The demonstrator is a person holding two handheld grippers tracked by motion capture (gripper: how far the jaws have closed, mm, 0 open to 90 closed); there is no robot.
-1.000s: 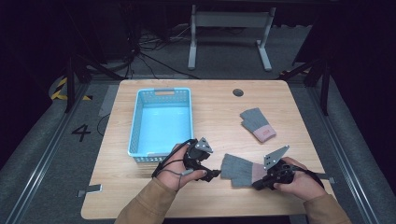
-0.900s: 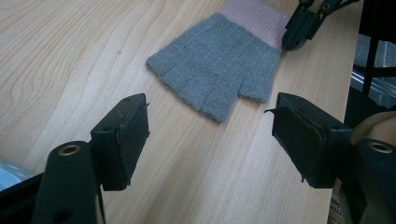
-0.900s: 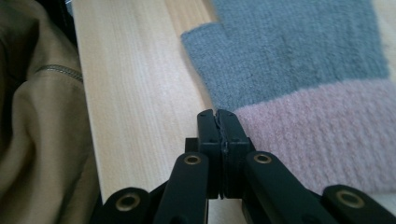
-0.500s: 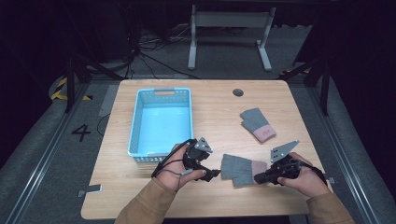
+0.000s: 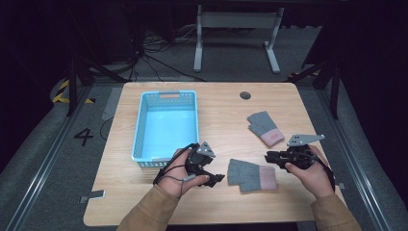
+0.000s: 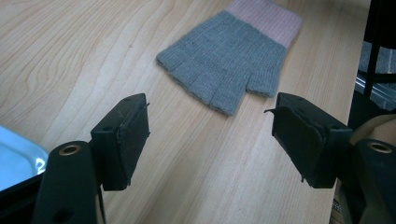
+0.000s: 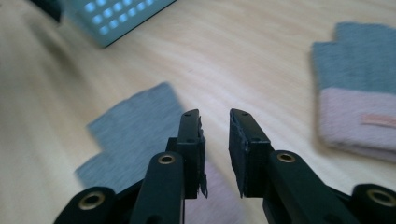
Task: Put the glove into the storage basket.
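A: Left gripper [image 5: 215, 177] sits near the desk's front edge, jaws spread wide, pinching nothing. Straight ahead of it lies the near fingerless glove [image 6: 229, 67], grey with a pink cuff, flat on the wood.

B: And the right gripper [image 5: 269, 156]? It hovers just beside that glove's cuff end, jaws drawn close with a narrow gap between them, gripping nothing that I can see.

A: Agreed. In the right gripper view the grey knit [image 7: 133, 135] sits below those jaws, blurred.

B: The second glove [image 5: 264, 127] lies well apart, toward the desk's right edge, cuff nearest the person.

A: The blue basket [image 5: 140, 129] stands left of centre; the left gripper is just off its front right corner.
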